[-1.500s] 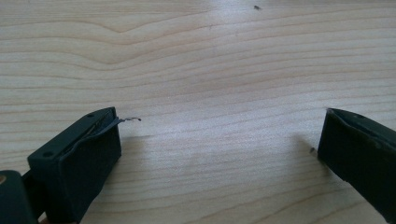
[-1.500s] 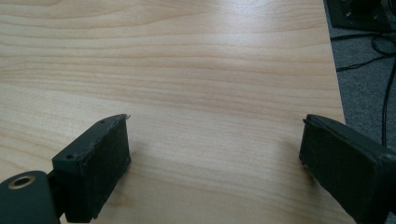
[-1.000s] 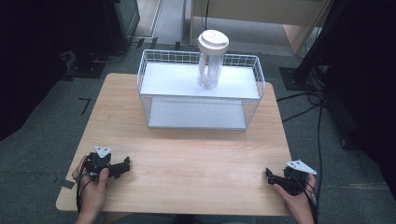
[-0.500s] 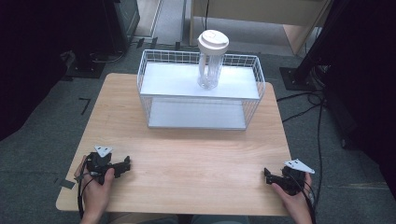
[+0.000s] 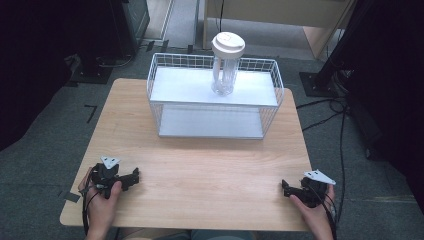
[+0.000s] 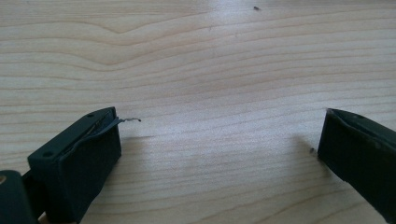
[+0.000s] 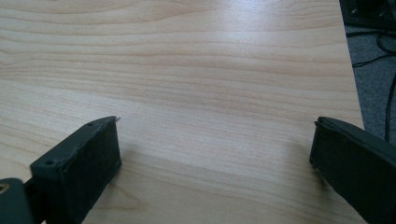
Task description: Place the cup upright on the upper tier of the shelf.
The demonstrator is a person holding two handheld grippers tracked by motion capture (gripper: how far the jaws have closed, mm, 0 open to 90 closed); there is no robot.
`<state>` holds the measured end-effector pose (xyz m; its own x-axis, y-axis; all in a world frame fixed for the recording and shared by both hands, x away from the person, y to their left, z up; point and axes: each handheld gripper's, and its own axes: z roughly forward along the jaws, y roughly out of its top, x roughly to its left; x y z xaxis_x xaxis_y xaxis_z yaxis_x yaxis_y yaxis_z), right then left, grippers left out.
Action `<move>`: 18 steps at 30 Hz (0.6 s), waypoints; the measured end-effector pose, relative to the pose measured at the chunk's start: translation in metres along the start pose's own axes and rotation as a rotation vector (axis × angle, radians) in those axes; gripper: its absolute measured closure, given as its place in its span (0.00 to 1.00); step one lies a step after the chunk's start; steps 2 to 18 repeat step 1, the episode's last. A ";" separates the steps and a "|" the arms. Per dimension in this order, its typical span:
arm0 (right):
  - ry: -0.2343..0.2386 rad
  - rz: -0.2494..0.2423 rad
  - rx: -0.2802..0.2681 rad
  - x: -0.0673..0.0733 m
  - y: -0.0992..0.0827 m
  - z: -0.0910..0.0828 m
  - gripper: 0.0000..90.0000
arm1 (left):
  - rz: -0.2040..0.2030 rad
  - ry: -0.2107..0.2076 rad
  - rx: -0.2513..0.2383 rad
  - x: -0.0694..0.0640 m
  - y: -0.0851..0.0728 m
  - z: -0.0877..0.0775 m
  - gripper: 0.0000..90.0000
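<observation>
My left gripper [image 5: 133, 177] rests open on the wooden table [image 5: 200, 165] near its front left corner, held by a hand. In the left gripper view its jaws [image 6: 219, 126] stand wide apart over bare wood. My right gripper [image 5: 285, 187] lies at the front right edge, also open; its jaws [image 7: 215, 126] have just been opening and nothing is between them. At the back of the table stands a white wire basket rack [image 5: 175, 90]. A clear tumbler with a white lid [image 5: 227, 65] stands upright on its upper shelf.
The table's right edge [image 7: 348, 70] runs close beside the right gripper, with grey floor and black cables [image 5: 330, 112] beyond it. Dark equipment stands [image 5: 100, 70] sit on the floor behind the table.
</observation>
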<state>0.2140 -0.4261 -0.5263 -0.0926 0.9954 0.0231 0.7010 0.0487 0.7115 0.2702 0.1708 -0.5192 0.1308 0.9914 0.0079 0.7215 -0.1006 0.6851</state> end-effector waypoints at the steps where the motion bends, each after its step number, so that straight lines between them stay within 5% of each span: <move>1: -0.004 0.002 0.000 0.000 0.000 0.000 0.01 | 0.003 0.000 0.002 0.000 0.000 0.000 0.00; 18: -0.004 0.002 0.000 0.000 0.000 0.000 0.01 | 0.003 0.000 0.002 0.000 0.000 0.000 0.00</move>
